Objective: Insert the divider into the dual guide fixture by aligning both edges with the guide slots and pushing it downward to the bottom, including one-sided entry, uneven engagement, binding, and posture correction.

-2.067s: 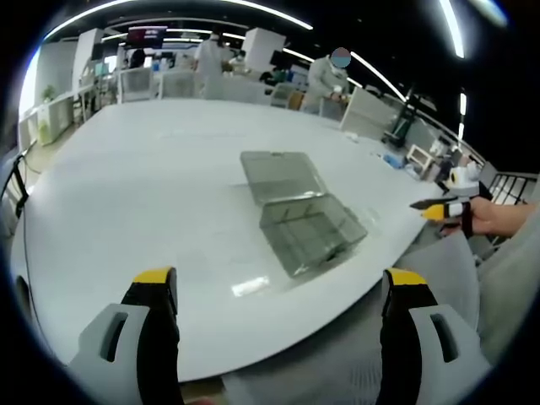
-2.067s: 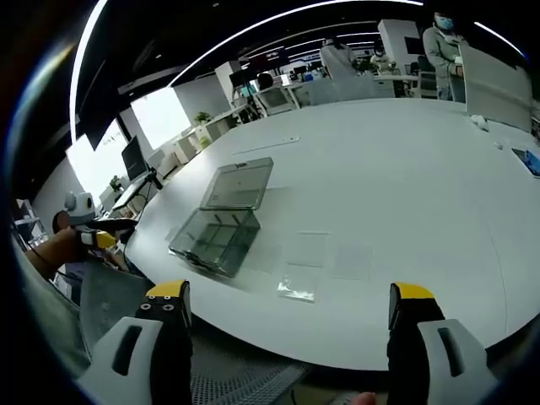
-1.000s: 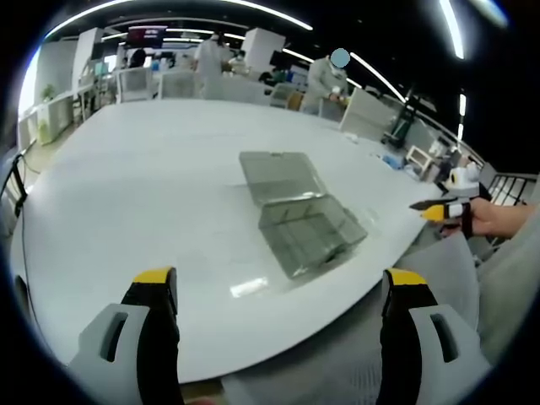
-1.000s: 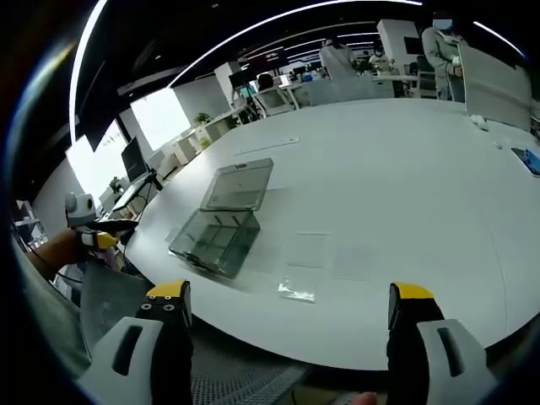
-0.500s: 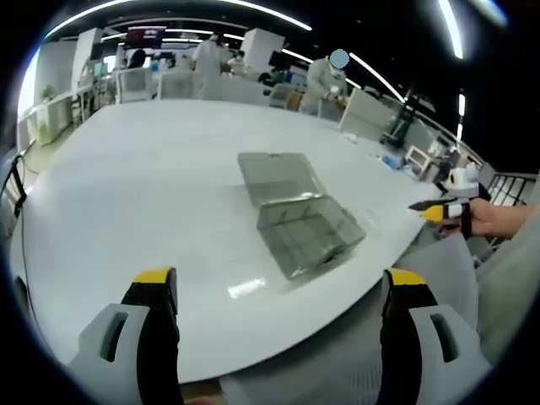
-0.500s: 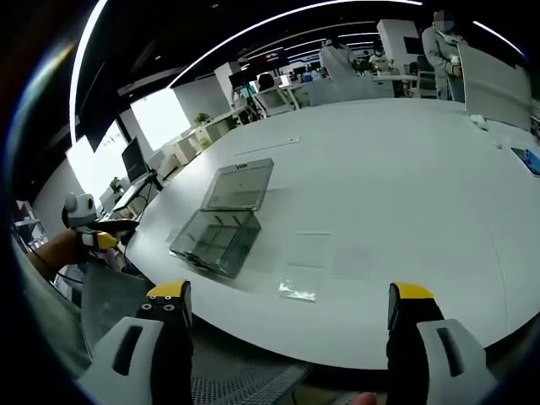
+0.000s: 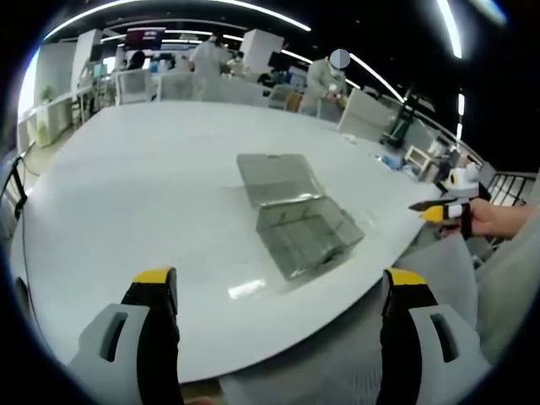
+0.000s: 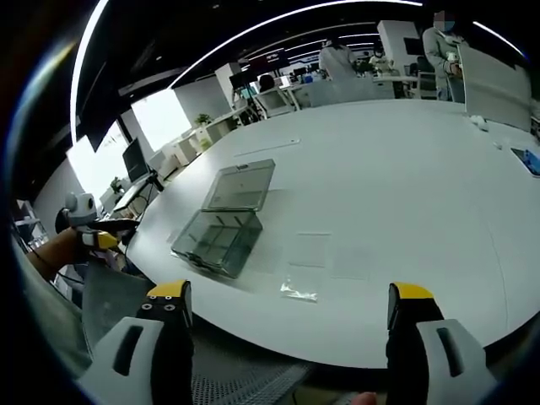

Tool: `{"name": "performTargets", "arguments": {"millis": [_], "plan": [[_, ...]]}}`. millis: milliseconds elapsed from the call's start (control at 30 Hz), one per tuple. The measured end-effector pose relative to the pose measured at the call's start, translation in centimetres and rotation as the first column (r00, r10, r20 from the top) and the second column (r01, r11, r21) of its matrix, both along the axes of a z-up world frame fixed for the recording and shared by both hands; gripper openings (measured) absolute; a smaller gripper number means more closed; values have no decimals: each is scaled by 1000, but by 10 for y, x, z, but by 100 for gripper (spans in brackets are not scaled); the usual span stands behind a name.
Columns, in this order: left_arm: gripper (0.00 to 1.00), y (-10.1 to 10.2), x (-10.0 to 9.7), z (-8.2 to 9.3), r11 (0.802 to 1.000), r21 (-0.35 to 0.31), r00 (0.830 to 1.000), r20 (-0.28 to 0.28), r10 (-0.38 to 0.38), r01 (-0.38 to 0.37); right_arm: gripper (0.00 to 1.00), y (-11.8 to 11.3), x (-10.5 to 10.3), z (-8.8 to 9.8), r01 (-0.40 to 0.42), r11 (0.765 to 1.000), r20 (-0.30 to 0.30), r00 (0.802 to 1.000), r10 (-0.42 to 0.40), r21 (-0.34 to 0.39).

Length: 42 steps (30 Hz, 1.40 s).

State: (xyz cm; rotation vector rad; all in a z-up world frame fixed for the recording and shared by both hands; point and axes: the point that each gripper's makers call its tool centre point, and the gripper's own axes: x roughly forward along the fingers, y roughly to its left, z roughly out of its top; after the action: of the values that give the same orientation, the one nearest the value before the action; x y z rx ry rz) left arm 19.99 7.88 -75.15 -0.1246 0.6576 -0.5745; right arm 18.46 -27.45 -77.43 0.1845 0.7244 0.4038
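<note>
White desk (image 8: 405,160) | clear box (image 7: 295,215), lid back | flat clear piece (image 8: 299,291) beside | both tools (image 7: 274,291) (image 8: 287,304) released, off desk | advice: grip piece squarely, level both edges.

You can't make out the guide slots inside the clear fixture (image 7: 308,236) — its partitions blur into grey lines in the left gripper view, and in the right gripper view the box (image 8: 217,240) is just as soft. The flat transparent sheets (image 8: 310,250) beside it nearly vanish against the white table (image 8: 405,186), so you can't tell how many lie there. The small crinkled clear piece (image 8: 299,292) is too small to identify. Your left gripper (image 8: 105,240) is cut off at the right gripper view's edge — its jaws are unreadable there.
</note>
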Motion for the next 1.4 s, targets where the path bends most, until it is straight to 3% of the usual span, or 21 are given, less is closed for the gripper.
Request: {"name": "performTargets", "arguments": {"millis": [933,1233,1400], "plan": [[99,-4,-3,3,1000,-7,1000,13,-15,15,94,11,2,2,-44,999,7,999,44,0],[99,-10,-3,7,999,-11,999,30,-32,33,92,23,2,1,-116,993,17,993,116,6],[99,-16,-4,10,999,-12,998,41,-47,48,90,33,0,-1,-200,980,25,979,200,-16]]}}
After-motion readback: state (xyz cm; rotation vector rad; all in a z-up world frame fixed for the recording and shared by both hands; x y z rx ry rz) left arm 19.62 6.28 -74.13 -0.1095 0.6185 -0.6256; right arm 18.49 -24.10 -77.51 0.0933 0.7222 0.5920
